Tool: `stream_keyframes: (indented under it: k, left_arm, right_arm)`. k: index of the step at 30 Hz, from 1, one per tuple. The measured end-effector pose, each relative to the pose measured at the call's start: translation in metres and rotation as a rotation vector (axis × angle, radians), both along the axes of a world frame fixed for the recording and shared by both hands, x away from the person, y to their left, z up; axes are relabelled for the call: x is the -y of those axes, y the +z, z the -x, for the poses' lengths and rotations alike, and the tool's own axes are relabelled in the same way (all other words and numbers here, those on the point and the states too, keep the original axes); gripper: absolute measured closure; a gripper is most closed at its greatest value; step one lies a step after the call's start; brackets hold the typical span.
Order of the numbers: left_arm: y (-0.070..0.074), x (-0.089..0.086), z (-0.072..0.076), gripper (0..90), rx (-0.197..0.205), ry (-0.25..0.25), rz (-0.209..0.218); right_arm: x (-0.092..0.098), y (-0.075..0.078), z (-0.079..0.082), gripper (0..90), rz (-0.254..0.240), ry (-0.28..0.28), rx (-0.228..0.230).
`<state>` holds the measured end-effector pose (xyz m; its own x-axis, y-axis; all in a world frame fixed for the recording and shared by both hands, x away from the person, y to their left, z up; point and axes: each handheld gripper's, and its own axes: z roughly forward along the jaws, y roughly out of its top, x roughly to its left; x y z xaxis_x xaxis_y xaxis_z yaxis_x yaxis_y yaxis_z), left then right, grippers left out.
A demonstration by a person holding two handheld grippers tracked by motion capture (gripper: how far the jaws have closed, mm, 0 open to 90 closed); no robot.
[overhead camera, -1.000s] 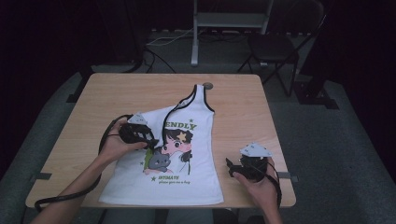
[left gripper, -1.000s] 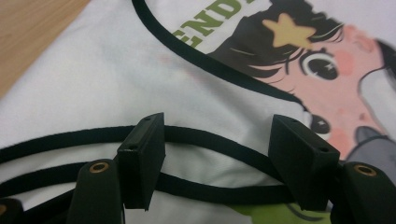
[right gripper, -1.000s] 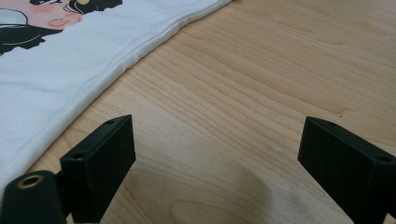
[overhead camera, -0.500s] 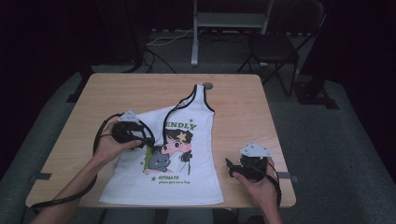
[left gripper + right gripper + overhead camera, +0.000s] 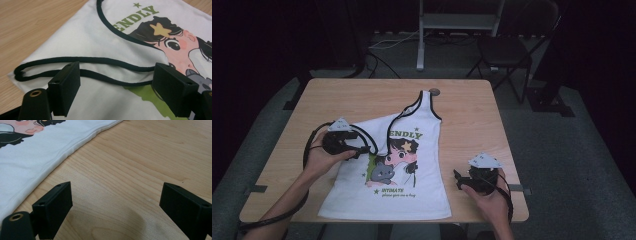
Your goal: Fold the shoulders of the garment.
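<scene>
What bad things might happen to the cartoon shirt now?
1. The folded strap lies loose between the open jaws of the left gripper, which have just been opening. It may slide or spring back open, undoing the fold.
2. The shirt has its bottom hem right at the near edge of the table. A tug toward the person might pull it off.
3. The right gripper rests open on bare wood beside the shirt, so nothing pins that side down.
</scene>
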<state>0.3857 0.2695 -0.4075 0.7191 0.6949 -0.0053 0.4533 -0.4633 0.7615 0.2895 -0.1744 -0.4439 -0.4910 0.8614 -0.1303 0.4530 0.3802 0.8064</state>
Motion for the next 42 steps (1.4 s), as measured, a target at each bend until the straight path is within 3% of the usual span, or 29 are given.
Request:
stream_keyframes:
  k: [22, 42]
  left_arm:
    - [0.006, -0.03, 0.014, 22.1, 0.041, 0.062, 0.042]
    - [0.004, -0.065, 0.033, 22.1, 0.06, 0.142, 0.131]
  right_arm:
    - [0.0, 0.0, 0.0, 10.5, 0.003, 0.001, -0.002]
    - [0.0, 0.0, 0.0, 10.5, -0.001, 0.001, -0.004]
